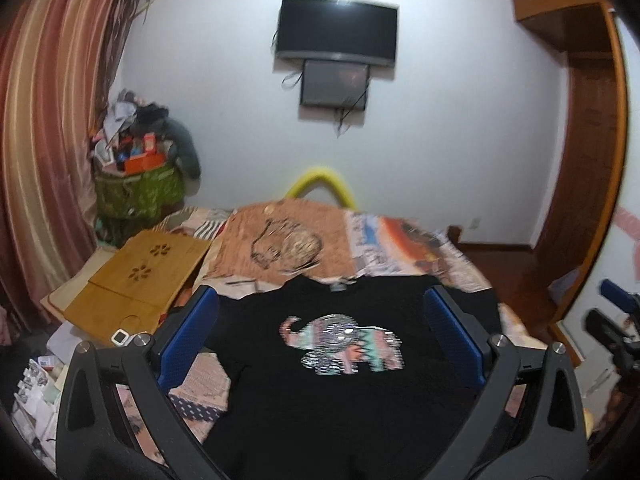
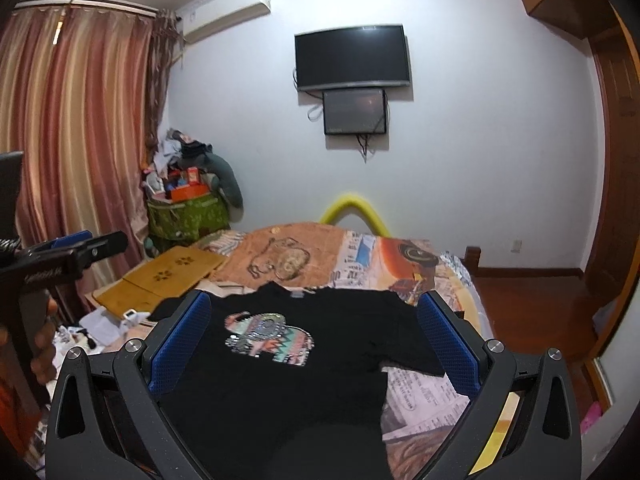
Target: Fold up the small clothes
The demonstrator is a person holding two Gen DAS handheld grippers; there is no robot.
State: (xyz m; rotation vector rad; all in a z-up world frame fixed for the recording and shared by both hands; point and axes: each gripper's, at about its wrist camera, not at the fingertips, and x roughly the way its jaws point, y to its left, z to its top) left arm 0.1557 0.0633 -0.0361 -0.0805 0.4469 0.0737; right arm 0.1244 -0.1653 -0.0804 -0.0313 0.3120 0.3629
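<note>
A small black T-shirt (image 1: 340,392) with a patterned elephant print (image 1: 344,344) lies spread flat, front up, on the bed, collar toward the far wall. My left gripper (image 1: 320,300) hovers above the near part of it, open, blue pads wide apart with nothing between them. In the right wrist view the same T-shirt (image 2: 280,384) and elephant print (image 2: 268,338) sit between the fingers of my right gripper (image 2: 314,304), which is also open and holds nothing. The left gripper (image 2: 68,256) shows at the left edge there, held by a hand (image 2: 44,348).
The bed has a patterned cover (image 2: 360,256). A wooden lap tray (image 1: 136,280) lies at its left side, with small clutter below it. A green basket (image 2: 188,216) full of things stands by the curtain (image 2: 72,152). A yellow foam tube (image 2: 360,208) rises behind the bed; a wardrobe (image 1: 584,152) stands right.
</note>
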